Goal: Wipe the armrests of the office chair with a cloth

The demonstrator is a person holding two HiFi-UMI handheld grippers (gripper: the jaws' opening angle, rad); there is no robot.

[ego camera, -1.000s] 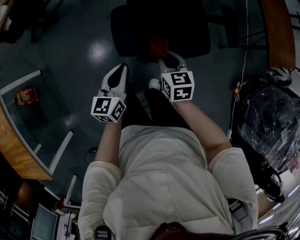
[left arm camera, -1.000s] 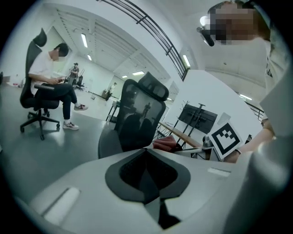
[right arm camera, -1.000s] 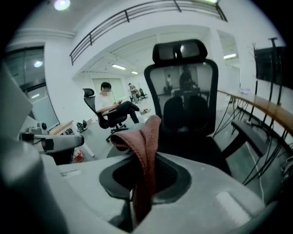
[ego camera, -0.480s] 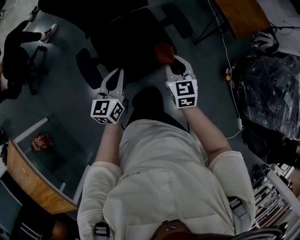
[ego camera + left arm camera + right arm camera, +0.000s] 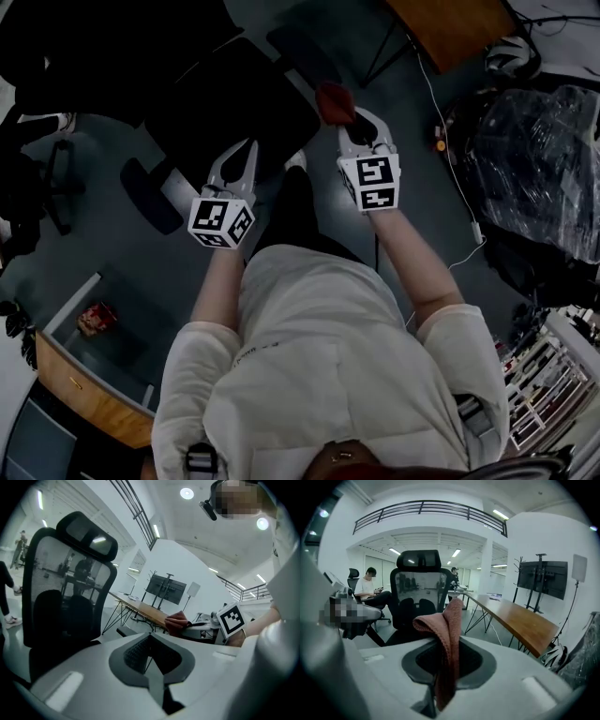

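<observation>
Two grippers point at the chair (image 5: 225,103). The right gripper (image 5: 358,119) pinches the red cloth (image 5: 447,620) tight, so it is ready to wipe. The left gripper (image 5: 246,150) has its jaws together, empty. The chair stands just ahead.

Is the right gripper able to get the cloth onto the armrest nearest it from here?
Probably yes: the right gripper, shut on the cloth, sits just short of that armrest, with nothing visible between them.
</observation>
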